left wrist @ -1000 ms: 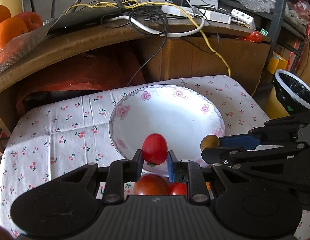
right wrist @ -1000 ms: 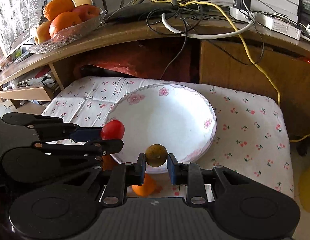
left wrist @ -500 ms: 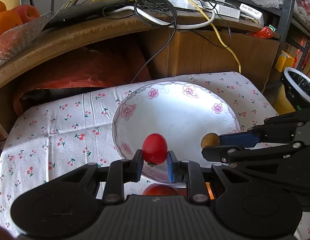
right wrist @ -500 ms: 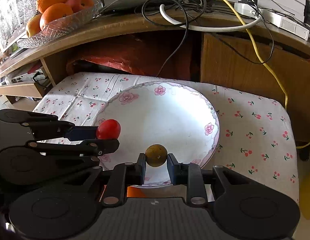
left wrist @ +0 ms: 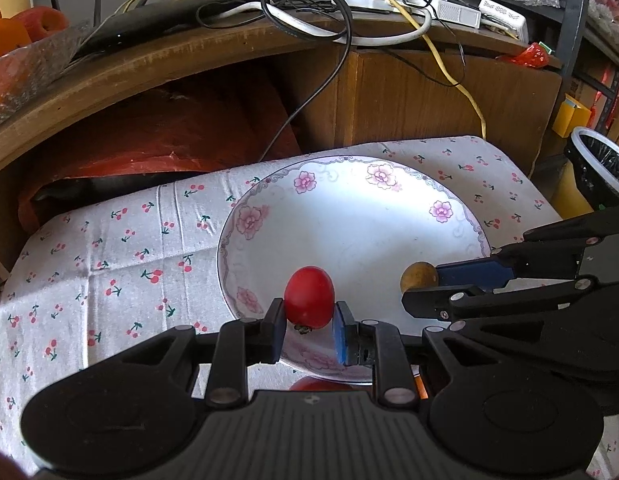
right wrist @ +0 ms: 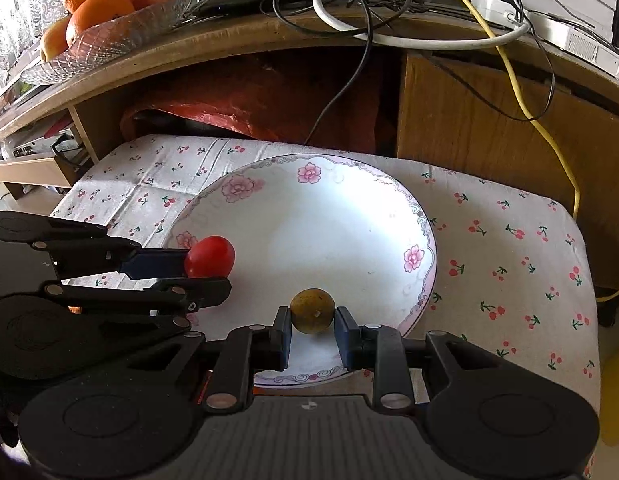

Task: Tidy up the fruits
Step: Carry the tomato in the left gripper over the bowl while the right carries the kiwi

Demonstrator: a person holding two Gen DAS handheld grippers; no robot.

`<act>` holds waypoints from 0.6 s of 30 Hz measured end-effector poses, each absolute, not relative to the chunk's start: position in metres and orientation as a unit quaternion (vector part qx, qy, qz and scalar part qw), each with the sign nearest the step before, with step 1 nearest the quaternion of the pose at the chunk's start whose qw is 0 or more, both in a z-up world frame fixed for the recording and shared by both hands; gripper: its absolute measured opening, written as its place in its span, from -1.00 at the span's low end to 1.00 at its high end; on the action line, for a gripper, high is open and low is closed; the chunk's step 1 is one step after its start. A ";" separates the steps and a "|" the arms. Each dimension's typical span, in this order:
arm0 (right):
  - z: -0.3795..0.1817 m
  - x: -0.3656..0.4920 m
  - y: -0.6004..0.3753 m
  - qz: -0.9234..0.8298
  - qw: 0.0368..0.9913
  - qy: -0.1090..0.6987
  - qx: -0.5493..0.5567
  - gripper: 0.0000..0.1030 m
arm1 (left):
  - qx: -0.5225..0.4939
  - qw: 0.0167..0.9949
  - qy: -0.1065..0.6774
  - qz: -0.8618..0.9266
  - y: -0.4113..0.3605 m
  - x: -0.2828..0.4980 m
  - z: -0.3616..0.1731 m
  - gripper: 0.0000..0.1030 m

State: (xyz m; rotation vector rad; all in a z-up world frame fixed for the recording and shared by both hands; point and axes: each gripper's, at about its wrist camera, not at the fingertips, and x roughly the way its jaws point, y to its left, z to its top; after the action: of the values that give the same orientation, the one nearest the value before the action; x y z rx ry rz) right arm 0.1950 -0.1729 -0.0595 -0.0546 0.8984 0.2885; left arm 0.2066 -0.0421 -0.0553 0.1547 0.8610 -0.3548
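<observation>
- Cluttered wooden desk [right wrist: 269, 46] across the back, carrying tangled cables [right wrist: 389, 20] and a glass bowl [right wrist: 109, 46] of oranges and an apple at its left end; red plastic bag [right wrist: 249, 104] stuffed beneath.
- Low surface in front, under a cherry-print cloth [right wrist: 509, 248]; whether it is a stool or a small table cannot be told.
- Floral-rimmed white plate [right wrist: 423, 236], lying near the front edge of the cloth, bare inside.
- Left hand-held gripper [left wrist: 307, 320]: clenched on a red tomato [left wrist: 309, 298], held above the plate's front-left rim.
- Right hand-held gripper [right wrist: 312, 322]: clamped on a small brownish-yellow fruit [right wrist: 312, 310], poised over the plate's front portion.
- Further red fruit [left wrist: 321, 384] partly visible at the front edge of the cloth, behind the left hand-held gripper's body; count unclear.
- Risk, judged: both fruits are round; released from height they may roll on the smooth plate, cross its shallow rim and drop off the front edge.
- Risk, judged: the two hand-held grippers sit close; lowering together could knock fingers and dislodge a fruit.
- Risk, judged: an over-tight squeeze could split the tomato skin.
</observation>
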 end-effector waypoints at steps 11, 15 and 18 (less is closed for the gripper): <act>-0.060 0.196 -0.175 0.137 0.892 0.431 -0.022 -0.55 | 0.069 0.891 0.416 -0.169 -0.041 0.210 -0.056 -0.35; -0.060 0.196 -0.176 0.135 0.892 0.430 -0.025 -0.53 | 0.070 0.891 0.416 -0.168 -0.042 0.210 -0.056 -0.35; -0.059 0.196 -0.177 0.132 0.894 0.428 -0.027 -0.49 | 0.068 0.891 0.417 -0.167 -0.042 0.210 -0.056 -0.34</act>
State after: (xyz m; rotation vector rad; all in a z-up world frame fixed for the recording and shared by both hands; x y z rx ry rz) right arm 0.1964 -0.1771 -0.0588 -0.0550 0.8884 0.2744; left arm 0.2098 -0.0416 -0.0556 0.1420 0.8666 -0.3477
